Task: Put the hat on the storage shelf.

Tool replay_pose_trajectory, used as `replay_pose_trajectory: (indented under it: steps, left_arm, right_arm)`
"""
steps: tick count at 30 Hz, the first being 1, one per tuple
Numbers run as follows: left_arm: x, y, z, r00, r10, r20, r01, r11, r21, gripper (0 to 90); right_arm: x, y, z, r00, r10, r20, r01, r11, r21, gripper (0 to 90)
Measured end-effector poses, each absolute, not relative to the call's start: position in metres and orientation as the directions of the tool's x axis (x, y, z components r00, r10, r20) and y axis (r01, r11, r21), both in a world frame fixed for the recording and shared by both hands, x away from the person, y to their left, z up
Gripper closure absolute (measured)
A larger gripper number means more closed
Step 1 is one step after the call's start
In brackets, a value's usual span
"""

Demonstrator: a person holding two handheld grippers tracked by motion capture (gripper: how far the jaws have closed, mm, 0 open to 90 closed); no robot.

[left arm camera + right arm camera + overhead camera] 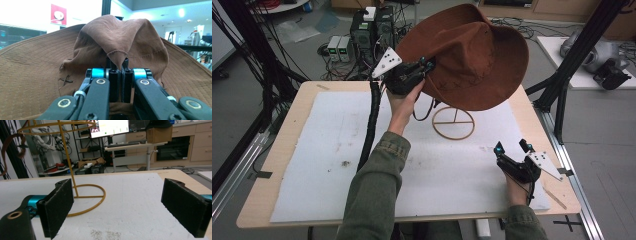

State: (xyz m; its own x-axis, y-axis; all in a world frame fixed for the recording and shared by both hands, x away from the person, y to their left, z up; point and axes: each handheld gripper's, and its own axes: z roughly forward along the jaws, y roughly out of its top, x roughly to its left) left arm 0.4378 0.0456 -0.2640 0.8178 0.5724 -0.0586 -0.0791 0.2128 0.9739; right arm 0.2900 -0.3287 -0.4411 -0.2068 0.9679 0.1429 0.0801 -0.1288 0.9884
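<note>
A brown wide-brimmed hat (472, 55) hangs tilted in the air over the far middle of the table. My left gripper (428, 65) is shut on a fold of the brown hat fabric (117, 53); the jaws pinch it tight in the left gripper view (119, 67). Under the hat stands a gold wire hat stand, its ring base (454, 123) on the mat and its pole (68, 160) rising up. The hat's cord (422, 117) dangles beside the hand. My right gripper (512, 146) rests at the front right, open, with nothing between its pads (120, 205).
A white foam mat (337, 150) covers most of the wooden table (277, 150). Black frame posts (572, 55) stand at both sides. Computer boxes and cables (372, 30) sit on the floor behind the table.
</note>
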Motion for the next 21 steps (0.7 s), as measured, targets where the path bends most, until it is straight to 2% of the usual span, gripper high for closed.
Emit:
replay_pose_trajectory:
  steps: [9,13,21]
  left_arm:
    - [0.451,0.033,-0.255,0.815,0.578,-0.038,-0.054,0.141,0.989,88.1]
    - [0.455,0.030,-0.258,0.824,0.563,-0.071,-0.018,0.150,0.988,88.1]
    - [0.461,0.021,-0.268,0.825,0.563,-0.045,0.027,0.040,0.999,88.1]
  right_arm:
    - [0.290,-0.328,-0.441,-0.213,0.967,0.139,0.083,-0.124,0.989,10.2]
    - [0.290,-0.327,-0.441,-0.216,0.966,0.142,0.084,-0.127,0.988,10.1]
    - [0.291,-0.327,-0.442,-0.220,0.967,0.129,0.082,-0.114,0.990,10.1]
